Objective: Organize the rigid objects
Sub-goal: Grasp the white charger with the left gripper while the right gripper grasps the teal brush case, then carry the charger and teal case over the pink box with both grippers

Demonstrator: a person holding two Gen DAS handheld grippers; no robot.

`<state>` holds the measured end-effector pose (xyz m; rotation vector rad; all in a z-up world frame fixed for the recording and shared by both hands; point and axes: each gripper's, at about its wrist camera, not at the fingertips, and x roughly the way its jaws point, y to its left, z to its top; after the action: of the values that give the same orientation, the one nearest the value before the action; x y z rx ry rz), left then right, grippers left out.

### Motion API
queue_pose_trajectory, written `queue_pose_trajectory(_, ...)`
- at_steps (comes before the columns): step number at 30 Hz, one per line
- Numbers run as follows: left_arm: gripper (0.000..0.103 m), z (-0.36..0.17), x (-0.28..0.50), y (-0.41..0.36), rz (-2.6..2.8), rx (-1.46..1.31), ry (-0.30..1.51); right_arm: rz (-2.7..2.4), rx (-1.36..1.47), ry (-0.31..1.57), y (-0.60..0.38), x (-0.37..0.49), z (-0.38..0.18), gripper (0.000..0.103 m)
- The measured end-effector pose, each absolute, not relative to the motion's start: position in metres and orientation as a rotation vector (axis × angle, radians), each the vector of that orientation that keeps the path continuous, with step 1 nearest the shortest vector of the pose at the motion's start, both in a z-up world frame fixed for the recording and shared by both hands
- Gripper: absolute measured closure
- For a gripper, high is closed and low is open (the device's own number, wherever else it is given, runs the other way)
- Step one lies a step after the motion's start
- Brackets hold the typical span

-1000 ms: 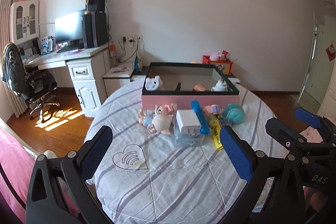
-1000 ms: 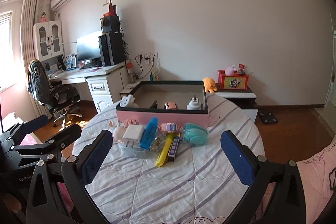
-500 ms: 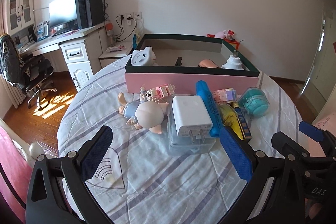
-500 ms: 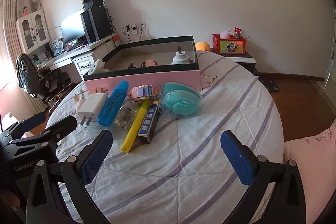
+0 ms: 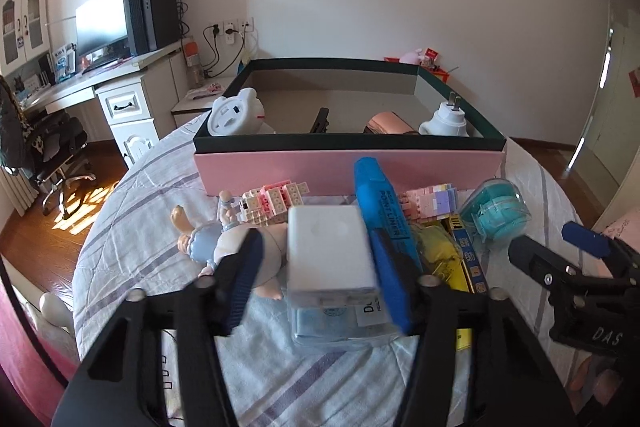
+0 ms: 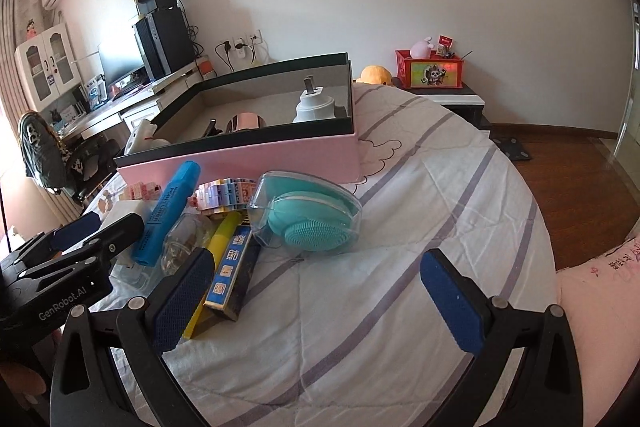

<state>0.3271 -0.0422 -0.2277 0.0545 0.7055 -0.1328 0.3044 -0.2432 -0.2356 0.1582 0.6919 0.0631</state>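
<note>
Both grippers have come down closer to the pile. Left gripper [image 5: 316, 283] jaws are closing around the white charger [image 5: 330, 251], which sits atop a clear case; pads not yet pressing. Right gripper [image 6: 316, 299] is spread wide, empty. Pink box [image 5: 348, 171] holds a white plug [image 5: 444, 119] and a pink roll [image 5: 386, 123].

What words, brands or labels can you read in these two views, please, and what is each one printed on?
"POINT LINER": blue marker.
"DAS": right gripper, on its body.
"GenRobot.AI": left gripper, on its body.
Printed characters on the dark blue and yellow box: not clear enough to read.
Label on the clear plastic case under the white charger: only a "D" shows, the rest is blurred.
</note>
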Motion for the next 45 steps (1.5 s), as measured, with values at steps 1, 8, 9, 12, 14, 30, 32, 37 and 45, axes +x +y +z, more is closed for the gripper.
queue_pose_trajectory(1,0.062,-0.231,0.328,-0.043,-0.134,0.063,0.711,0.063,0.161,0.698,-0.244,0.309,-0.235,0.000)
queue_pose_trajectory(8,0.062,-0.231,0.327,-0.040,-0.148,0.049,0.706,0.102,0.200,0.789,-0.243,0.352,-0.246,0.000)
queue_pose_trajectory(9,0.062,-0.232,0.328,-0.040,-0.147,0.049,0.706,0.108,0.211,0.792,-0.243,0.356,-0.247,0.000)
queue_pose_trajectory(12,0.062,-0.232,0.330,-0.040,-0.150,0.044,0.707,0.136,0.243,0.824,-0.245,0.367,-0.254,0.005)
queue_pose_trajectory(14,0.062,-0.233,0.332,-0.041,-0.155,0.042,0.708,0.136,0.244,0.823,-0.246,0.367,-0.254,0.016)
queue_pose_trajectory(30,0.062,-0.186,0.277,-0.021,-0.159,-0.012,0.586,0.182,0.123,0.590,-0.205,0.282,-0.197,0.028)
queue_pose_trajectory(32,0.062,-0.177,0.264,-0.019,-0.158,-0.015,0.559,0.188,0.088,0.565,-0.194,0.269,-0.184,0.028)
queue_pose_trajectory(37,0.062,-0.152,0.231,-0.015,-0.140,-0.013,0.486,0.211,0.048,0.490,-0.176,0.236,-0.156,0.028)
queue_pose_trajectory(45,0.062,-0.116,0.186,-0.011,-0.113,0.002,0.371,0.212,0.019,0.399,-0.167,0.194,-0.121,0.028)
